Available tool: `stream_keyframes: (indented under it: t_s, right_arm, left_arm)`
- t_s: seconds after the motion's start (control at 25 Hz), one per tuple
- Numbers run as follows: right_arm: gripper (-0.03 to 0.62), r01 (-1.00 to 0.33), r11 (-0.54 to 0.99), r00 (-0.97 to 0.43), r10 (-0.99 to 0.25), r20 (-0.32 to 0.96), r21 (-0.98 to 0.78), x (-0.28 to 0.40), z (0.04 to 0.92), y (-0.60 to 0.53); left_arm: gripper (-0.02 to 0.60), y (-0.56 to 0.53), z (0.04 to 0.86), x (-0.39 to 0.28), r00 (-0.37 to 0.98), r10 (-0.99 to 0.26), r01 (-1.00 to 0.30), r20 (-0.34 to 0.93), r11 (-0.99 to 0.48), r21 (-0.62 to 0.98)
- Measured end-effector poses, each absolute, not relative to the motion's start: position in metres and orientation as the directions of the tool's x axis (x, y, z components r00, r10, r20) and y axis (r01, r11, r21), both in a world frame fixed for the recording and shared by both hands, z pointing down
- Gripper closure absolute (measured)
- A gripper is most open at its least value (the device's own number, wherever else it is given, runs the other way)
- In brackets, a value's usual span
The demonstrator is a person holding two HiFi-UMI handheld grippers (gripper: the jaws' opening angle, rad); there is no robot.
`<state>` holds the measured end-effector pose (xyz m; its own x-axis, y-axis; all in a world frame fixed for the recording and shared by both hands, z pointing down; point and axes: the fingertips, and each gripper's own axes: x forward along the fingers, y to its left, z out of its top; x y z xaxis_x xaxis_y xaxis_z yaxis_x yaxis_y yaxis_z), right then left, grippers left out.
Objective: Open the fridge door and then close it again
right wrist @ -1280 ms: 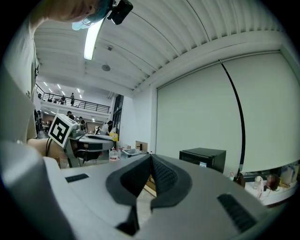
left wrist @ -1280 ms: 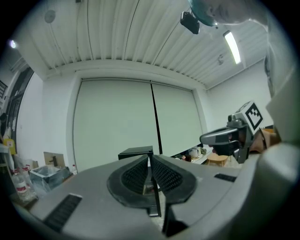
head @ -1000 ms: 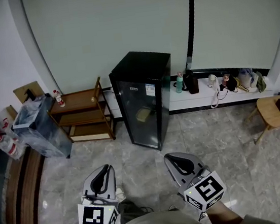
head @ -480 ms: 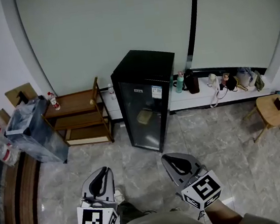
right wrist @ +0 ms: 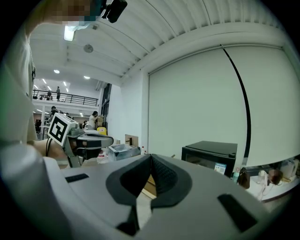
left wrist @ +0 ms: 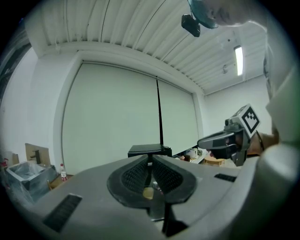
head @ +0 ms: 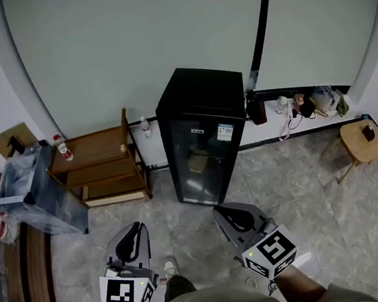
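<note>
My left tongs [head: 136, 230] are pinched down to a hairline slit and carry nothing. My right tongs [head: 226, 212] are fully closed, pad against pad, and also empty. Both sit low in front of me, side by side and apart, pointing roughly level across the floor [head: 185, 227]. The toe of my shoe [head: 168, 267] shows between them.

The fridge [head: 204, 138] is straight ahead of both noses. It is a black upright cabinet with a glass door, and it stands on the floor at the back edge of the room, against the long pale blind [head: 140, 43]. The door is closed. There is a small label [head: 225, 132] high on the glass and something pale on a shelf inside. A wooden rack [head: 98, 166] stands just beside the fridge on the left. A low ledge [head: 295, 115] cluttered with bottles and cables runs off to the right, and a round stool [head: 359, 144] stands further along.

I judge this to be the approach. Nothing of the opening is done, and the tongs are well short of the door.

Next I need to get within reach and spread one pair of tongs. I cannot make out a handle or the hinge side from here, so I must find the free edge of the door first. Then I grip there and pull in an arc, not straight back.
</note>
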<state>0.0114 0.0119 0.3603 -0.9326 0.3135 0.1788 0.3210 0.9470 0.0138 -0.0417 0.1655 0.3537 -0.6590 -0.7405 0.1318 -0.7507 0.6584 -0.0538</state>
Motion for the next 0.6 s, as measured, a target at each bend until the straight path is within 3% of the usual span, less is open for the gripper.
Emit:
stream_keyframes:
  t_s: [0.6]
  right_arm:
    - [0.597,0.025,0.999,-0.972,0.030,0.231,-0.026,-0.138,0.359,0.023]
  left_arm:
    - [0.552,0.163,0.353,-0.228,-0.406,-0.897,-0.913,0.176,0.407,-0.029]
